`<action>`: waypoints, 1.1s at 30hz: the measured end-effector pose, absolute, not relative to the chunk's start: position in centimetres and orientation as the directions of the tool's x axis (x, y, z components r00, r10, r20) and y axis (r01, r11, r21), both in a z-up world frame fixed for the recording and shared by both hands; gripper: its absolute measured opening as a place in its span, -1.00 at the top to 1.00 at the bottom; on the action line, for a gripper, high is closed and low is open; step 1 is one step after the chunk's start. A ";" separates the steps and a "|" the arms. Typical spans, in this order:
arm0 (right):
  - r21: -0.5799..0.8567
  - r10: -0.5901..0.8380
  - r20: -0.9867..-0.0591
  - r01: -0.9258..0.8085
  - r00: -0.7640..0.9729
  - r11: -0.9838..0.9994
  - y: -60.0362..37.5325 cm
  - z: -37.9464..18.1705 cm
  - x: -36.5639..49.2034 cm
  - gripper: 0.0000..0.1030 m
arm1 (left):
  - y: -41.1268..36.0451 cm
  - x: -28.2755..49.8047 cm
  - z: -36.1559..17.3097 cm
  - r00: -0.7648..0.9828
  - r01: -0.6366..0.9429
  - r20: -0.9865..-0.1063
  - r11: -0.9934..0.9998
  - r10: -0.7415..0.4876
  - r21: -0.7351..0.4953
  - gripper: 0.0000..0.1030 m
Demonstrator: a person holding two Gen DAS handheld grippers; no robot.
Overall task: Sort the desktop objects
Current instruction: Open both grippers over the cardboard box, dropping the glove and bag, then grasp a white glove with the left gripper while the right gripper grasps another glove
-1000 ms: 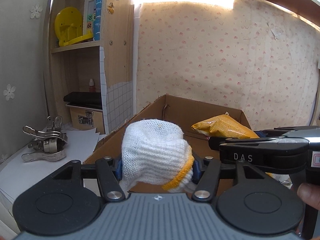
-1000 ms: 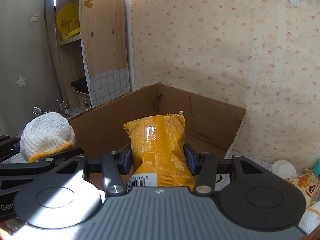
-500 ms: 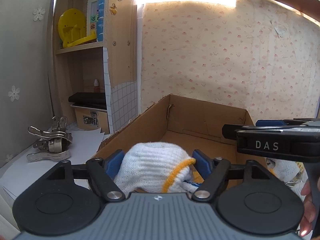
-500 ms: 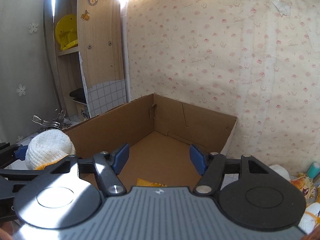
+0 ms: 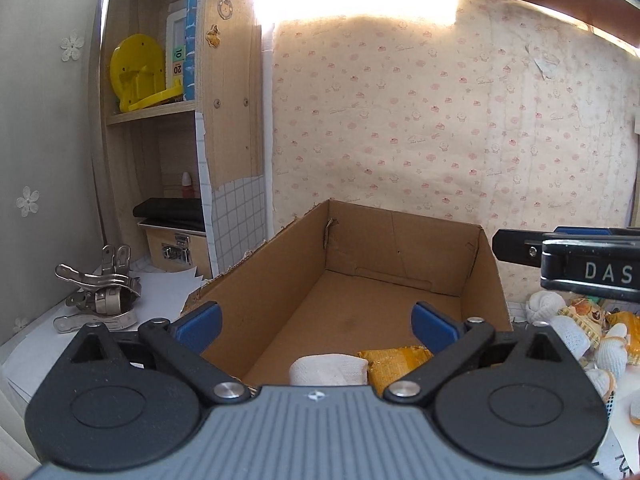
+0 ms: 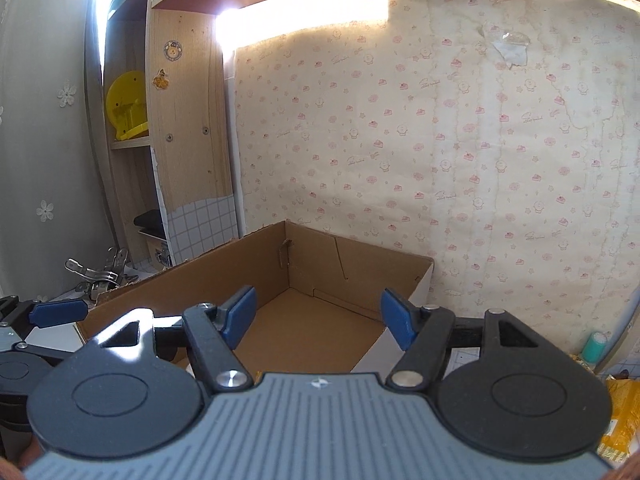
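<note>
My left gripper [image 5: 316, 324] hangs over the near end of the cardboard box [image 5: 260, 304]. Its jaws are opening wide and nothing is between them. Below it, on the box floor, lie a rolled white glove [image 5: 328, 370] and an orange snack packet [image 5: 394, 360], side by side and partly hidden by the gripper body. My right gripper [image 6: 318, 316] stands open and empty above the box [image 6: 200, 280], to the right of the left one. One of its black fingers [image 5: 560, 258] shows at the right edge of the left wrist view.
A heap of rolled gloves and packets [image 5: 576, 328] lies right of the box, with an orange packet [image 6: 624, 412] and a teal bottle [image 6: 596, 346] nearby. Metal clips [image 5: 96, 296] rest on white paper to the left. Wooden shelves [image 5: 152, 112] and a papered wall stand behind.
Both grippers opened. The white glove dropped out of the left one and the orange packet out of the right one, both into the box. The right gripper rose a little.
</note>
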State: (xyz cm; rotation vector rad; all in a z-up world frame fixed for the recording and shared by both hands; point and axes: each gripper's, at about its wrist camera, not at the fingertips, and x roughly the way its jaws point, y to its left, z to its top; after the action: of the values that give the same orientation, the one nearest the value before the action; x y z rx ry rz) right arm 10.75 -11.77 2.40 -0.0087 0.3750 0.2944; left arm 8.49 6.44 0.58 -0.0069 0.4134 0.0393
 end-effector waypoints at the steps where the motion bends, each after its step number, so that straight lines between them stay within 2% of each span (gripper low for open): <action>1: 0.044 0.276 -0.359 -0.280 0.892 0.959 -12.1 2.4 10.5 -0.31 | 6.2 8.4 0.6 0.916 -0.037 -0.399 0.999 0.035 0.004 -1.00; 9: 0.018 0.219 -0.336 -0.226 0.916 0.974 -15.0 2.3 7.6 -0.33 | 4.0 6.8 1.3 0.930 0.023 -0.365 1.000 -0.026 -0.012 -1.00; 14: -0.005 0.147 -0.317 -0.156 0.937 0.988 -17.8 2.2 5.1 -0.45 | 1.3 5.5 1.5 0.930 0.101 -0.350 0.994 -0.109 -0.041 -1.00; 19: -0.016 0.072 -0.312 -0.081 0.947 0.997 -20.7 1.7 2.6 -0.46 | -2.6 4.1 1.2 0.917 0.199 -0.347 0.980 -0.197 -0.030 -1.00; 27: -0.026 -0.099 -0.339 0.096 0.936 0.995 -27.2 -0.2 -1.0 -0.48 | -7.7 3.2 -0.6 0.882 0.306 -0.371 0.952 -0.291 -0.019 -1.00; 33: -0.006 -0.156 -0.378 0.166 0.913 0.986 -30.6 -2.2 -2.3 -0.48 | -10.7 2.9 -2.5 0.859 0.350 -0.393 0.937 -0.327 -0.015 -1.00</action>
State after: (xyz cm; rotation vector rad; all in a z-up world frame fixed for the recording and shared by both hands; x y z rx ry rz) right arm -2.26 -30.62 -2.18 0.0268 0.3868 -0.1661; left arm 2.94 -10.71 -2.48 0.0579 0.4024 -0.3557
